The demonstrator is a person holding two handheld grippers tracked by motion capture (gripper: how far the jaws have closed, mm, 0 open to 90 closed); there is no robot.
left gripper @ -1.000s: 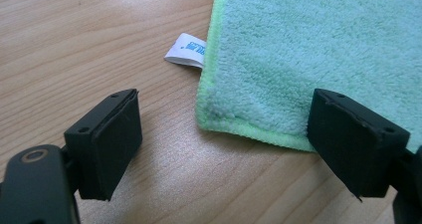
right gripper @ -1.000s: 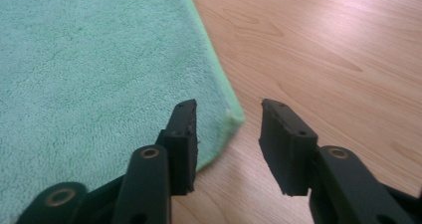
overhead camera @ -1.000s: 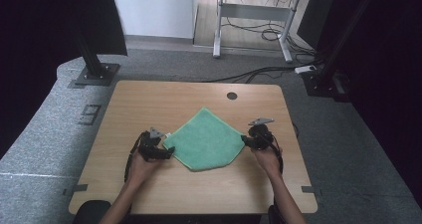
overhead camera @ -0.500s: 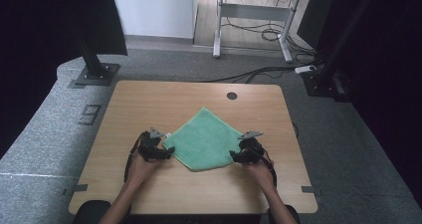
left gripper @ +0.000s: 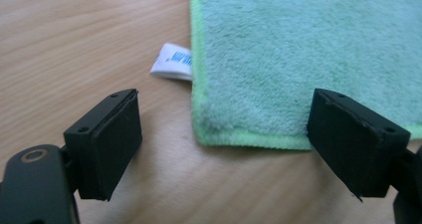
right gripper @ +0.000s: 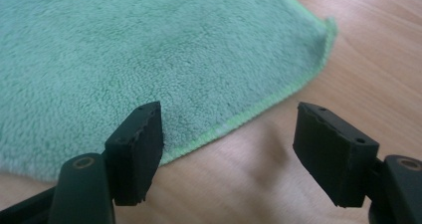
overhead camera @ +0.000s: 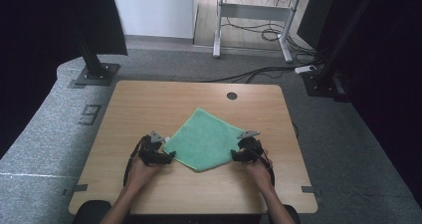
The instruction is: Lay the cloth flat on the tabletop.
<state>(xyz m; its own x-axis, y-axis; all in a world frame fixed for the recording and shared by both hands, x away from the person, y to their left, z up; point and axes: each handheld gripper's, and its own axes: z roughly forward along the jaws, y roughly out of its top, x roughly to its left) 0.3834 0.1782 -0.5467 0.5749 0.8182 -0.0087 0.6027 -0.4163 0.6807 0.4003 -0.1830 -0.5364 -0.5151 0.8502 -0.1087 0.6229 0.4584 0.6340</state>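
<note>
Looking down from the high view, I see a green cloth (overhead camera: 205, 139) lying flat on the wooden table (overhead camera: 149, 104), turned like a diamond, a little nearer the near edge than the far one and roughly centred left to right. My left gripper (overhead camera: 168, 157) sits just beside the cloth's left corner, and my right gripper (overhead camera: 234, 156) sits at the cloth's right corner, each held in a hand that comes in from the near side. In the left gripper view the two black jaws stand wide apart with nothing between them but bare wood and the near corner of the cloth; the right-hand jaw overlaps the cloth's hem, though I cannot tell whether it touches it. A small white label (left gripper: 172, 61) sticks out from the cloth's edge onto the table, just beyond that corner. In the right gripper view the jaws are likewise spread, gripping nothing: the left-hand jaw lies over the cloth's lighter green hem, while the other jaw is over bare table, well clear of the fabric. A dark round hole (overhead camera: 232, 95) marks the table's far side, right of centre.
</note>
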